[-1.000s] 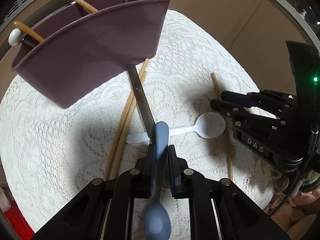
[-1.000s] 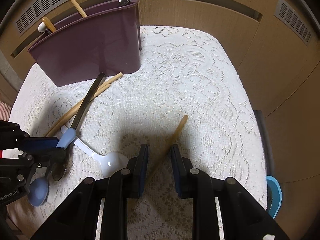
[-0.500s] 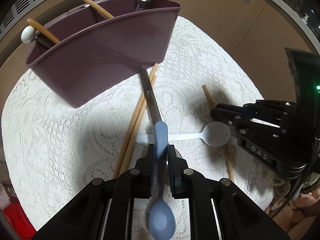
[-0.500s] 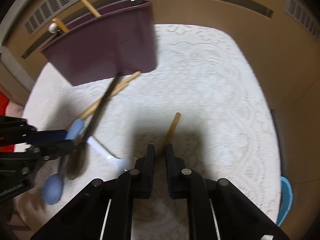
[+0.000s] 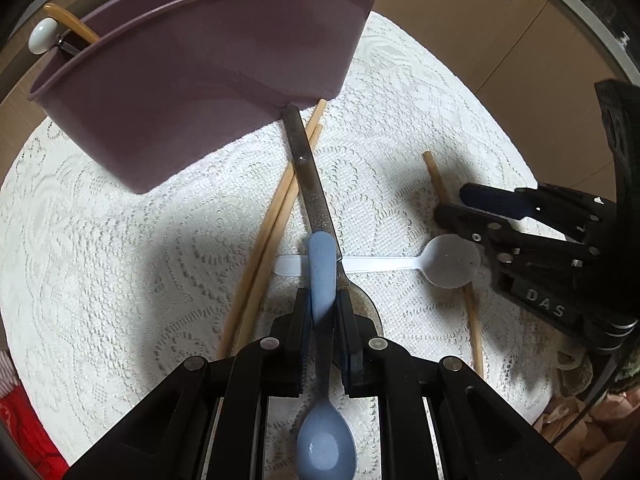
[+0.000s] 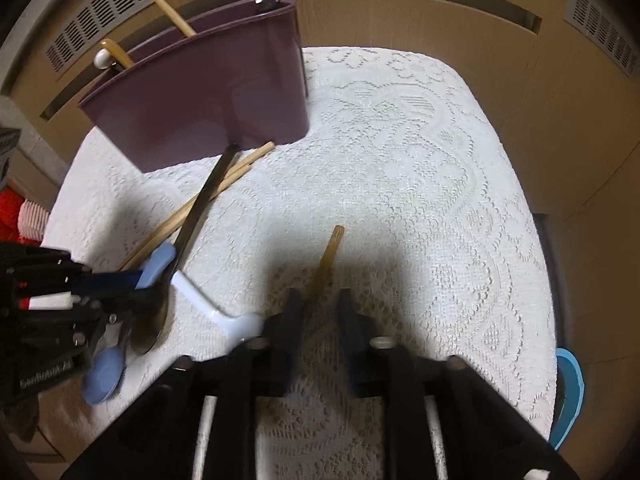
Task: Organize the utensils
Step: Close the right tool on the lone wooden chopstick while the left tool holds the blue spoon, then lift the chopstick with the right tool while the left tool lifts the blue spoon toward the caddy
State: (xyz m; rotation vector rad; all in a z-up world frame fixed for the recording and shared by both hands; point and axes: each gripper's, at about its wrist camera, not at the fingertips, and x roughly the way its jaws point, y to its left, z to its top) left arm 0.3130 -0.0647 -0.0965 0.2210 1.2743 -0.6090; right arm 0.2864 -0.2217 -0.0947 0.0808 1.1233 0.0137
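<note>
My left gripper [image 5: 323, 304] is shut on the handle of a blue spoon [image 5: 320, 280], whose bowl hangs back under the fingers. It hovers over a metal spoon [image 5: 308, 176], a white plastic spoon [image 5: 452, 262] and a pair of wooden chopsticks [image 5: 272, 220] lying crossed on the cloth. A purple caddy [image 5: 200, 92] stands behind them. My right gripper [image 6: 320, 304] points down at a single chopstick [image 6: 330, 248]. Its jaws are opening, with the chopstick lying between them and the pads apart from it. The right wrist view shows the blue spoon [image 6: 158, 262] at the left.
A white lace cloth [image 6: 420, 200] covers the small table, with wooden panels around it. The caddy [image 6: 208, 92] holds chopsticks, a white-knobbed utensil and a metal utensil. A blue rim [image 6: 568, 392] shows past the right edge and something red [image 5: 24, 420] at the lower left.
The right gripper's jaws closed in around the single chopstick, then spread apart again. The left gripper kept hold of the blue spoon and stayed over the crossed utensils.
</note>
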